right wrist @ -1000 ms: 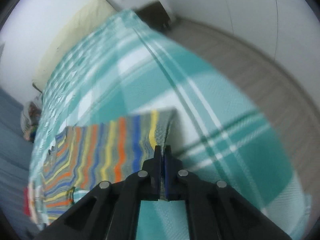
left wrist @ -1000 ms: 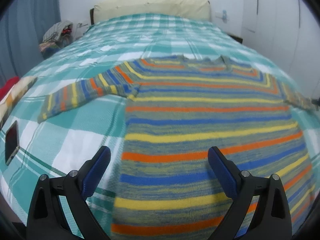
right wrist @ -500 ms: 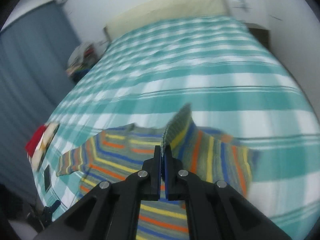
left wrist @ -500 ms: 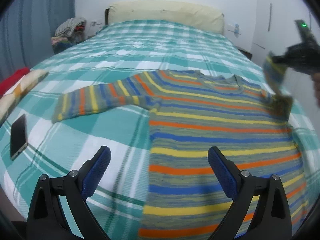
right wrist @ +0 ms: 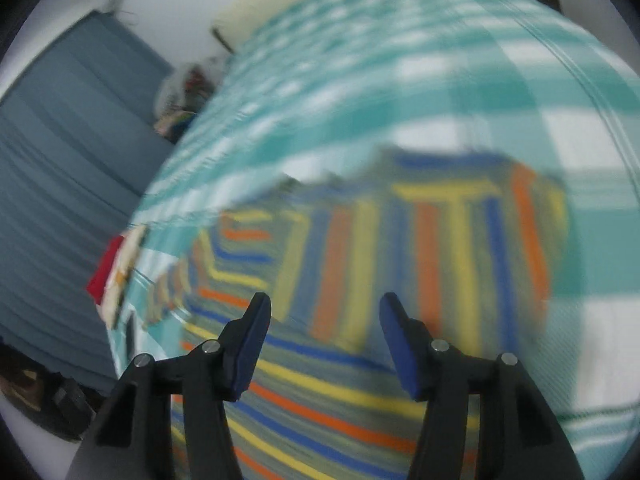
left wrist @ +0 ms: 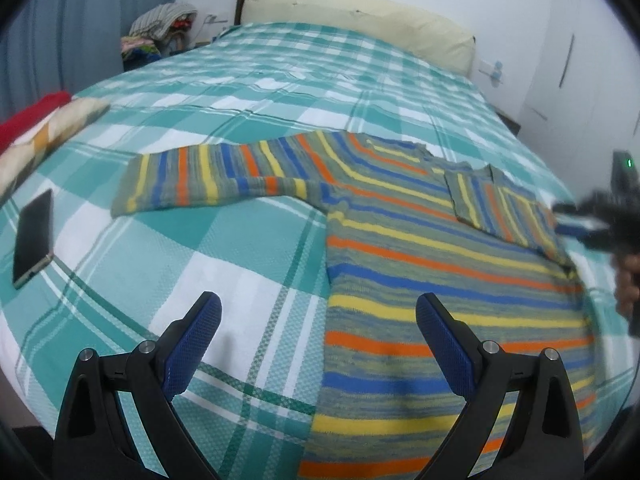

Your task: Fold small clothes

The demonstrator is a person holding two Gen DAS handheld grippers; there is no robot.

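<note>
So far only a first step is showing: the striped sweater [left wrist: 432, 280] is lying flat, front up, on the bed [left wrist: 224, 120] with its teal-and-white checked cover, and one sleeve is already lying folded in across the chest. In the left wrist view that folded sleeve [left wrist: 500, 208] is sitting at about 2 o'clock, its stripes running crosswise to those of the body beneath it. The other sleeve [left wrist: 208, 180] is stretching straight out toward 10 o'clock, flat on the cover and not yet folded.

The left gripper [left wrist: 318, 340] is hovering over the hem edge at 6 o'clock with its jaws spread wide and nothing between them; one finger is hanging over bare cover, the other over the sweater's body. The right gripper [right wrist: 324, 340] is sitting just above the folded sleeve, its jaws parted and empty too, though its view is heavily blurred, so I cannot tell whether the fingers are touching the knit. From the left wrist view the right gripper is appearing at 3 o'clock, at the sweater's side edge.

Judging by the layout, most of the fold is remaining: the outstretched sleeve is needing to come in across the chest, then the body is wanting folding up from the hem. A smartphone [left wrist: 34, 236] is lying on the cover at 9 o'clock, well apart from the sleeve cuff, and a red and cream cushion [left wrist: 44, 128] is resting near the bed's edge further up at 10 o'clock.
</note>
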